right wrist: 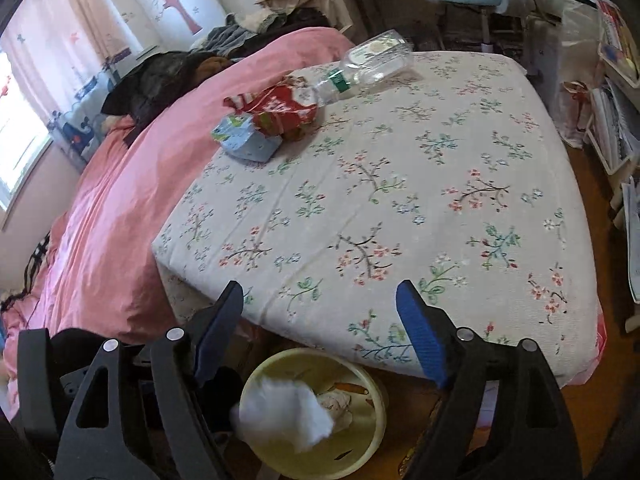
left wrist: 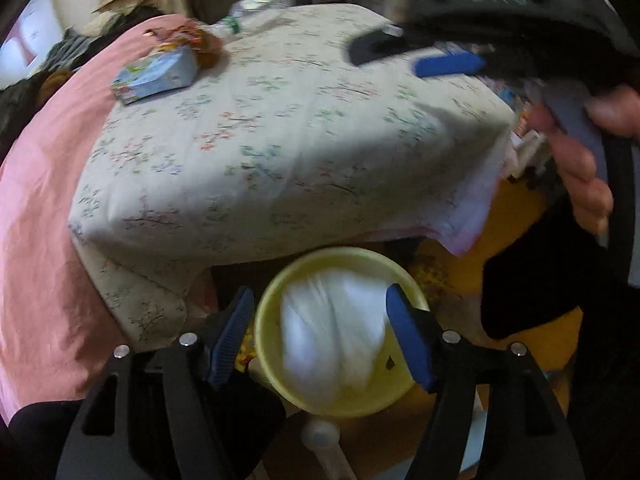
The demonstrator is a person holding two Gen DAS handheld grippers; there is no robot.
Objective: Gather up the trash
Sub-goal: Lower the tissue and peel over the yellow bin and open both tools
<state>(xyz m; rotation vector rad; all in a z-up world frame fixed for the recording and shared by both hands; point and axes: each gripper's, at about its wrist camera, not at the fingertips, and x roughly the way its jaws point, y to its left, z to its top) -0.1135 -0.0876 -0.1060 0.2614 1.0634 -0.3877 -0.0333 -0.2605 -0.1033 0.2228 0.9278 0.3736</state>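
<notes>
Left gripper [left wrist: 320,330] has its blue pads spread wide with nothing pinched between them; it hangs right over the yellow bin [left wrist: 340,396], and a blurry white wad of tissue [left wrist: 332,340] sits in the gap between the fingers, down inside the bin rather than gripped. From the right wrist camera that same tissue wad [right wrist: 284,416] shows at the bin's [right wrist: 372,408] left edge, with some other crumpled scraps lying in there beside it. Right gripper [right wrist: 320,330] is spread open too, nothing between its pads, hovering over the near edge of the floral-sheet bed [right wrist: 400,184] with the bin on the wooden floor just below. In the left wrist view you can see it up top, blurred, with the person's hand [left wrist: 580,176] wrapped around its handle. The rest of the trash is still on the bed, all bunched at the far side near the pink duvet [right wrist: 120,208]: a small blue carton [right wrist: 248,142], a red snack wrapper [right wrist: 280,110] touching it and partly on top, and a clear plastic bottle [right wrist: 368,64] lying on its side just beyond the wrapper. Dark clothes are heaped on the duvet further back.
</notes>
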